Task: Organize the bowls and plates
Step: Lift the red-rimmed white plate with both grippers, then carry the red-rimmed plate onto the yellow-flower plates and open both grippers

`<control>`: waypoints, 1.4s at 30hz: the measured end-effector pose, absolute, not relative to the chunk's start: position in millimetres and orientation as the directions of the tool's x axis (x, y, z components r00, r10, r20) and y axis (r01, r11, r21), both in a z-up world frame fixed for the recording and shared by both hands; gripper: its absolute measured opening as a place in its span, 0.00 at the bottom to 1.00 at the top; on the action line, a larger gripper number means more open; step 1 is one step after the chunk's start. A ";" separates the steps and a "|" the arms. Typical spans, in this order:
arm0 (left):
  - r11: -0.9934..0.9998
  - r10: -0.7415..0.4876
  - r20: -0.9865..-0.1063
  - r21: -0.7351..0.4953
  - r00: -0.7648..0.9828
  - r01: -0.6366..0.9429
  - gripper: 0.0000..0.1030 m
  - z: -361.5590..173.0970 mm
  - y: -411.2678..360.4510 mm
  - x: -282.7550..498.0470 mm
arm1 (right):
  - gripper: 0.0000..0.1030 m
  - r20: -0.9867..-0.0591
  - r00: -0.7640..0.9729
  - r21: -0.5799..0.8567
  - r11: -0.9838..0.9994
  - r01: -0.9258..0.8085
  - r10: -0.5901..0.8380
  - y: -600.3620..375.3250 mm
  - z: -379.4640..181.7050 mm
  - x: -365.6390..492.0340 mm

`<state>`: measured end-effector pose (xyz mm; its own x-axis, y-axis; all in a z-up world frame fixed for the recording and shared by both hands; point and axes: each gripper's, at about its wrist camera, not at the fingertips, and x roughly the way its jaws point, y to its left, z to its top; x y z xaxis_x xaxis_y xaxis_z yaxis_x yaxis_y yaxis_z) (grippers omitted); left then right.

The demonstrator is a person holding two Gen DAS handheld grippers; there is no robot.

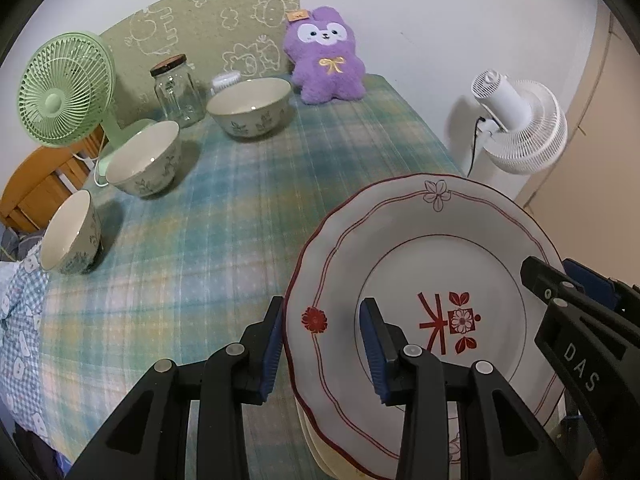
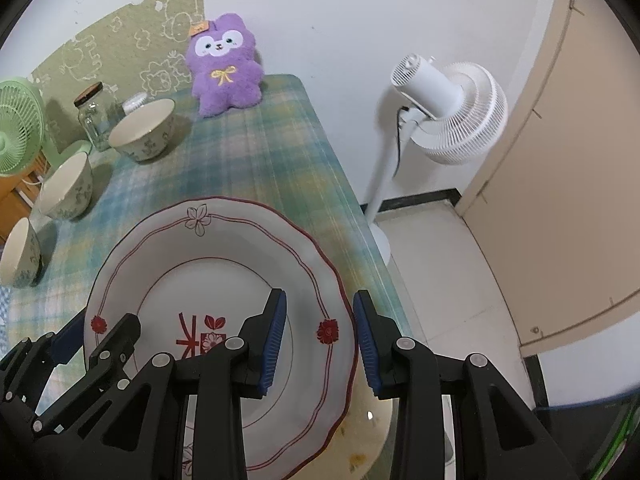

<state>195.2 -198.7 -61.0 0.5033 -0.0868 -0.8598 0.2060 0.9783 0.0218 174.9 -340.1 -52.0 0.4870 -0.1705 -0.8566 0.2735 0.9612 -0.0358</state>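
Both grippers, left (image 1: 320, 344) and right (image 2: 320, 340), are clamped on opposite rims of the red-trimmed plate (image 1: 432, 248), held just above another plate (image 2: 368, 432). Three bowls (image 1: 250, 106) beyond the held plate are still scattered, so lots left to do.

Far end of plaid tablecloth (image 1: 248, 208): purple plush toy (image 1: 326, 56), glass jar (image 1: 176, 92) left of it, green fan (image 1: 64, 92) far left. White standing fan (image 1: 516, 120) beside table, right.

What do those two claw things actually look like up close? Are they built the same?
Both look alike. The left gripper and right gripper are black plastic linkage frames with round silver pivot pins. Each finger ends in a blue ribbed pad. White letters "DAS" mark the right gripper's side. No cables or sleeves show.
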 end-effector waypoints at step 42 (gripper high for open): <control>0.948 0.011 -0.871 0.165 0.491 0.271 0.43 -103.0 -227.9 167.3 | 0.37 -0.923 0.355 -0.053 0.961 0.270 -0.150 -350.5 -99.8 147.8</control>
